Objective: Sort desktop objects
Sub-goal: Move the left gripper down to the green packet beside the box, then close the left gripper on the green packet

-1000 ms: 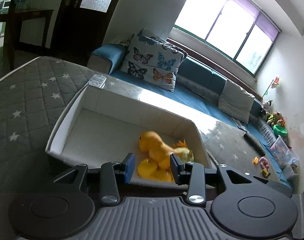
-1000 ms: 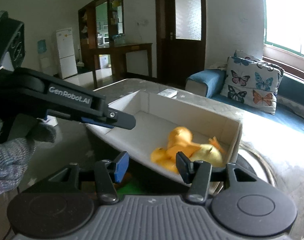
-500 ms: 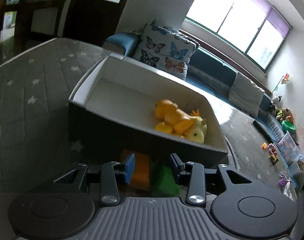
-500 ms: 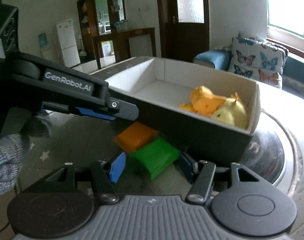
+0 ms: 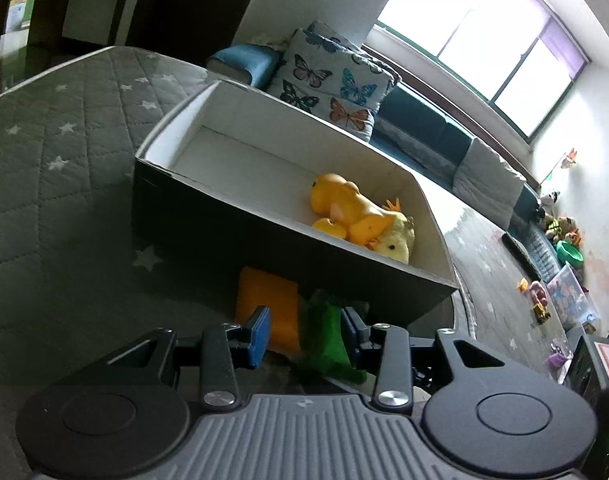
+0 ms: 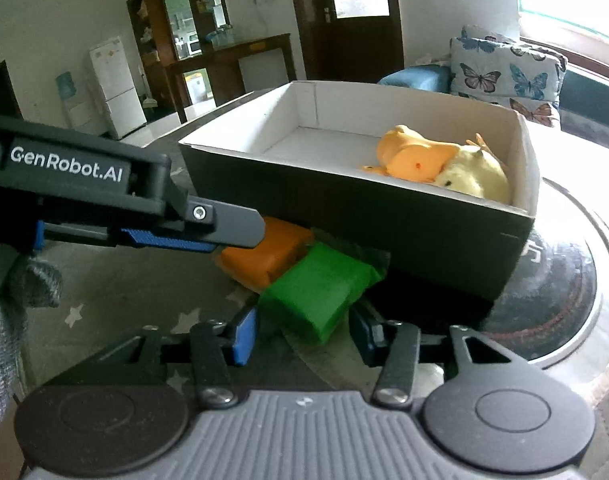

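Both hand-held grippers are open as I see them: the left hand-held gripper (image 5: pixel 304 330) brackets the seam between an orange packet (image 5: pixel 269 305) and a green packet (image 5: pixel 324 340), while the right hand-held gripper (image 6: pixel 302 334) straddles the green packet's near end. Both packets lie touching on the star-quilted worktop (image 5: pixel 64 200), against the black box (image 6: pixel 384 220) holding an orange duck (image 6: pixel 414 154) and a yellow chick (image 6: pixel 476 182).
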